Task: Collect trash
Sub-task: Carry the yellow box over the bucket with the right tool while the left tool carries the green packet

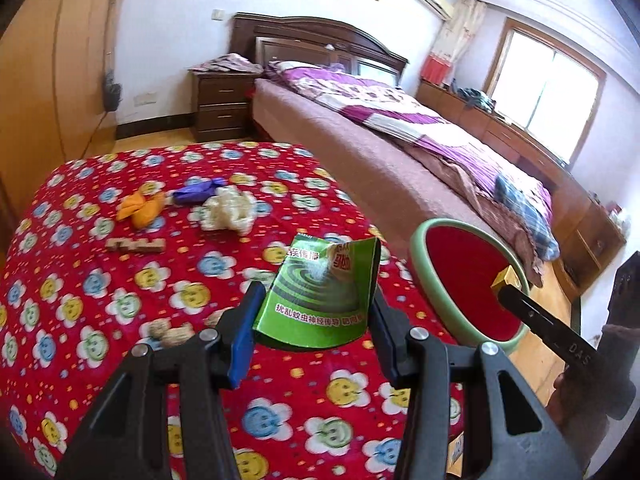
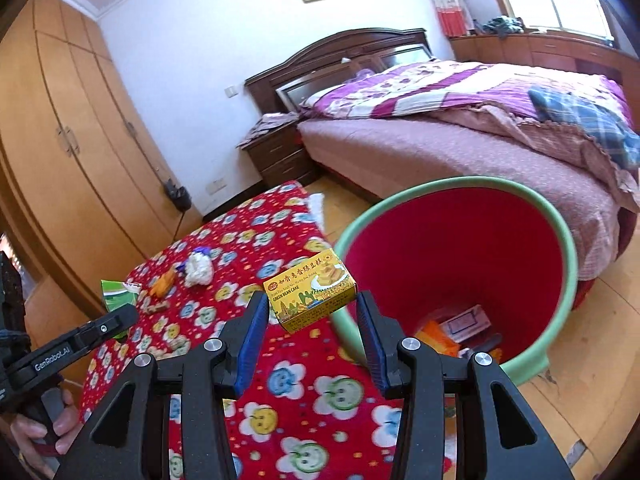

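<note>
My left gripper (image 1: 317, 309) is shut on a flattened green carton (image 1: 316, 288), held above the table's red flowered cloth (image 1: 100, 320). In the right wrist view the same carton (image 2: 115, 298) shows at the far left, by the left gripper's finger (image 2: 116, 322). My right gripper (image 2: 312, 305) is shut on a small yellow green bean cake box (image 2: 310, 294), beside the near rim of the green bin (image 2: 568, 248) with its red inside. From the left wrist view the yellow box (image 1: 506, 278) hangs over the bin's (image 1: 420, 264) mouth.
On the cloth lie an orange wrapper (image 1: 140, 208), a purple wrapper (image 1: 200, 192), a crumpled white wad (image 1: 228, 212), a wooden piece (image 1: 136, 245) and peanuts (image 1: 172, 332). Several wrappers (image 2: 460, 328) lie inside the bin. A bed (image 2: 480, 140) stands behind it, wardrobes to the left.
</note>
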A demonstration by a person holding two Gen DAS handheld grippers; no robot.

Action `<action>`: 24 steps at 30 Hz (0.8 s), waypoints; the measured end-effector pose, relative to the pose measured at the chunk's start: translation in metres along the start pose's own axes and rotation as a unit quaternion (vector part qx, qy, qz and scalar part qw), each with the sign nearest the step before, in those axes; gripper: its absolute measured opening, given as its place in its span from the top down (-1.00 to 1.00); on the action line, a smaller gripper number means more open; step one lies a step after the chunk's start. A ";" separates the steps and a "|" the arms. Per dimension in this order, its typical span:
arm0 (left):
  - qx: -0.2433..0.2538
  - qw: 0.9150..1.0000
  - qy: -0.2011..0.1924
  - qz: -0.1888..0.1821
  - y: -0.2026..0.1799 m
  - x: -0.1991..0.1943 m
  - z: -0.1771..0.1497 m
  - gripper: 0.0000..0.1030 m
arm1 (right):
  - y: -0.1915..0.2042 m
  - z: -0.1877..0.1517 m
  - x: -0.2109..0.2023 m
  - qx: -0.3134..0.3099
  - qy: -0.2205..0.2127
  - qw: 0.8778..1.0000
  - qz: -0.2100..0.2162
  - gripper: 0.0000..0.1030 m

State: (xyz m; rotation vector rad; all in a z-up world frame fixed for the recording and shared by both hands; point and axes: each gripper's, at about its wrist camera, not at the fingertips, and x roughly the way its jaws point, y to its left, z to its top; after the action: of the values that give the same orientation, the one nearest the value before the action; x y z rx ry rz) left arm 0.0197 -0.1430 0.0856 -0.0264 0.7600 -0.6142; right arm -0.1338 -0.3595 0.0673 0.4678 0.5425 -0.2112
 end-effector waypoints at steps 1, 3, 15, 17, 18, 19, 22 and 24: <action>0.006 1.000 0.002 -0.005 -0.006 0.004 0.001 0.02 | -0.005 0.000 -0.001 0.005 -0.002 1.000 -0.005 0.11; 0.014 1.000 0.005 -0.013 -0.015 0.009 0.002 0.02 | -0.012 0.001 0.000 0.013 -0.004 1.000 -0.011 0.11; 0.062 0.996 0.026 -0.059 -0.072 0.052 0.007 0.02 | -0.071 0.000 -0.005 0.064 -0.016 0.996 -0.062 0.10; 0.068 0.995 0.030 -0.064 -0.081 0.059 0.009 0.02 | -0.077 0.001 -0.005 0.068 -0.016 0.995 -0.068 0.10; 0.070 0.995 0.032 -0.067 -0.085 0.063 0.009 0.02 | -0.080 0.001 -0.004 0.070 -0.016 0.995 -0.072 0.09; 0.072 0.994 0.034 -0.069 -0.088 0.066 0.009 0.02 | -0.084 0.000 -0.004 0.071 -0.017 0.994 -0.075 0.09; 0.079 0.993 0.039 -0.077 -0.099 0.075 0.010 0.02 | -0.092 0.002 -0.002 0.072 -0.018 0.994 -0.086 0.07; 0.084 0.992 0.040 -0.082 -0.106 0.081 0.010 0.02 | -0.095 0.002 -0.001 0.071 -0.018 0.993 -0.091 0.07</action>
State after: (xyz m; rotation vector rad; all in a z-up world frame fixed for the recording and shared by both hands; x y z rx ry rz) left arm 0.0170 -0.2753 0.0668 0.0921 0.7861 -0.8387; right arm -0.1641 -0.4436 0.0340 0.5524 0.5377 -0.4345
